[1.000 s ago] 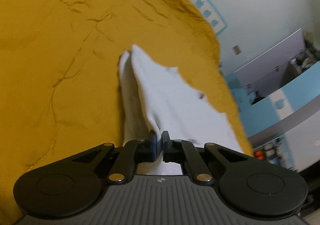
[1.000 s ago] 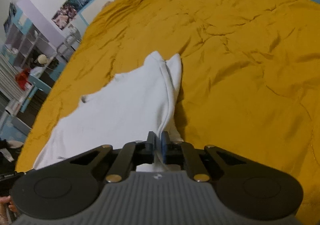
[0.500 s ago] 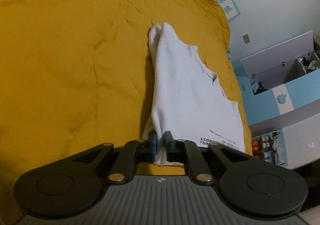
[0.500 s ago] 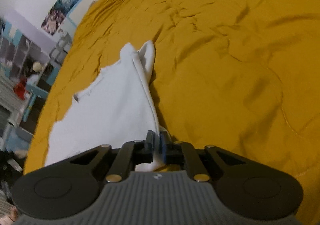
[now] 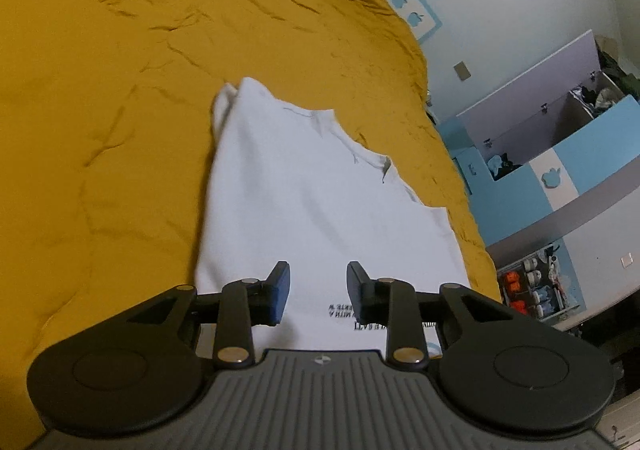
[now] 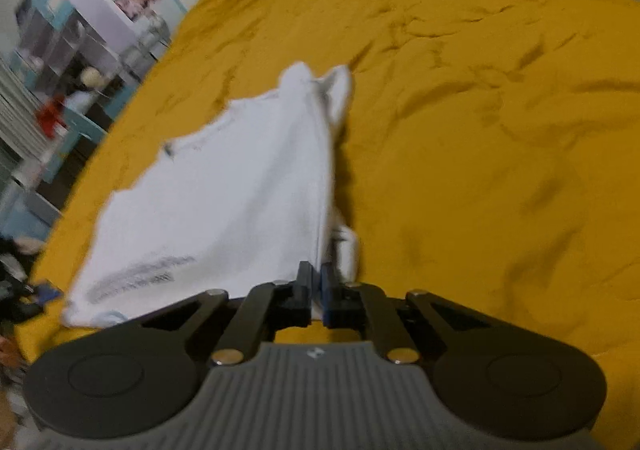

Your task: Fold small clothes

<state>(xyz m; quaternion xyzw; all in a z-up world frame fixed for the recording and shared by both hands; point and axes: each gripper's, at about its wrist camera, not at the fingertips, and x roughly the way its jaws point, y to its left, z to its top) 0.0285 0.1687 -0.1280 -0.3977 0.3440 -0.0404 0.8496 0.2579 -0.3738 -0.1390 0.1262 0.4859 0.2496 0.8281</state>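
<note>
Left wrist view: a folded white cotton T-shirt [image 5: 316,206] lies flat on a wrinkled mustard-yellow bedspread [image 5: 104,98]. Its long axis runs from the near hem to the far end, where the folded sleeve [image 5: 226,102] forms a narrow tip pointing away and slightly left. The neckline notch sits on its right edge. Dark printed lines near the hem read upside down and are too blurred to make out. The left gripper [image 5: 314,287] hovers over the hem, its jaws opening, pads clear of the cloth. In the right wrist view, the right gripper [image 6: 316,290] is clenched on the shirt's [image 6: 224,202] near right edge. Apple-shaped stickers [image 5: 400,0] mark the far wall.
</note>
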